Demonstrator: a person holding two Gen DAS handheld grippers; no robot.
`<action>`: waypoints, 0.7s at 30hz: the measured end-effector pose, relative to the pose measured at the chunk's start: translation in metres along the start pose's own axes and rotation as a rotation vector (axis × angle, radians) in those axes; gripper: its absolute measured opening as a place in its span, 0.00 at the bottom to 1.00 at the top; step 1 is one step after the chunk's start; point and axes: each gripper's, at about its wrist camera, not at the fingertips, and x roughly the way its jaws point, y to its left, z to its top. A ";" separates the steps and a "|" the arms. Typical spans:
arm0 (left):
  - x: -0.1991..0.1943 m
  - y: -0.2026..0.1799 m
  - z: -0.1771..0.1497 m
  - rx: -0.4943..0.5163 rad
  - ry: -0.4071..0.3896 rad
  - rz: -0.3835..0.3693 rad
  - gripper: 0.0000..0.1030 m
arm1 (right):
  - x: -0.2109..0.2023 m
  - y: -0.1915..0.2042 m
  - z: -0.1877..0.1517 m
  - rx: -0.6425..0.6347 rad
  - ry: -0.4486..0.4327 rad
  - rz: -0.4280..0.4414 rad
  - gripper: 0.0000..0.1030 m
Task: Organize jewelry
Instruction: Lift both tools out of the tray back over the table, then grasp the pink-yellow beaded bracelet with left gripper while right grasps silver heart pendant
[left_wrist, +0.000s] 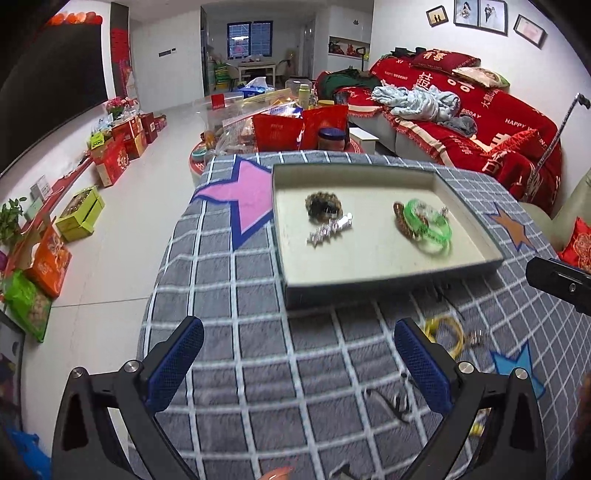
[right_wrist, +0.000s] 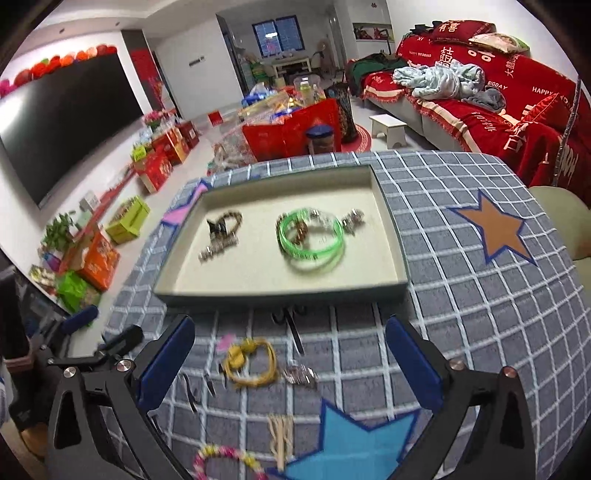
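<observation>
A shallow cream-lined tray (left_wrist: 369, 266) (right_wrist: 258, 275) sits on the grey checked cloth. It holds green bangles (left_wrist: 430, 230) (right_wrist: 314, 240), a brown beaded bracelet (left_wrist: 400, 218), a dark beaded bracelet (left_wrist: 321, 206) (right_wrist: 225, 223) and a silver hair clip (left_wrist: 328, 230) (right_wrist: 218, 249). On the cloth in front lie a yellow cord bracelet (right_wrist: 251, 363) (left_wrist: 445, 334), a silver piece (right_wrist: 301, 374), black clips (right_wrist: 199, 391) (left_wrist: 391, 400) and a pink-yellow beaded bracelet (right_wrist: 225, 456). My left gripper (left_wrist: 299, 363) is open and empty. My right gripper (right_wrist: 290, 360) is open, straddling the yellow bracelet.
Coloured stars mark the cloth: pink (left_wrist: 245, 194), orange (right_wrist: 493, 229), blue (right_wrist: 354, 443). A red sofa (right_wrist: 517, 110) stands to the right, a cluttered low table (right_wrist: 291, 122) behind, boxes (left_wrist: 118, 147) along the left wall. The cloth's left edge drops to the floor.
</observation>
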 end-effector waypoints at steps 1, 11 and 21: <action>-0.002 0.000 -0.004 0.001 0.002 0.002 1.00 | -0.001 0.000 -0.004 -0.005 0.005 -0.012 1.00; -0.014 -0.006 -0.034 0.002 0.037 -0.020 1.00 | -0.007 -0.020 -0.042 0.032 0.082 -0.029 1.00; -0.021 -0.043 -0.068 0.108 0.090 -0.087 1.00 | 0.014 -0.021 -0.054 -0.034 0.122 -0.035 1.00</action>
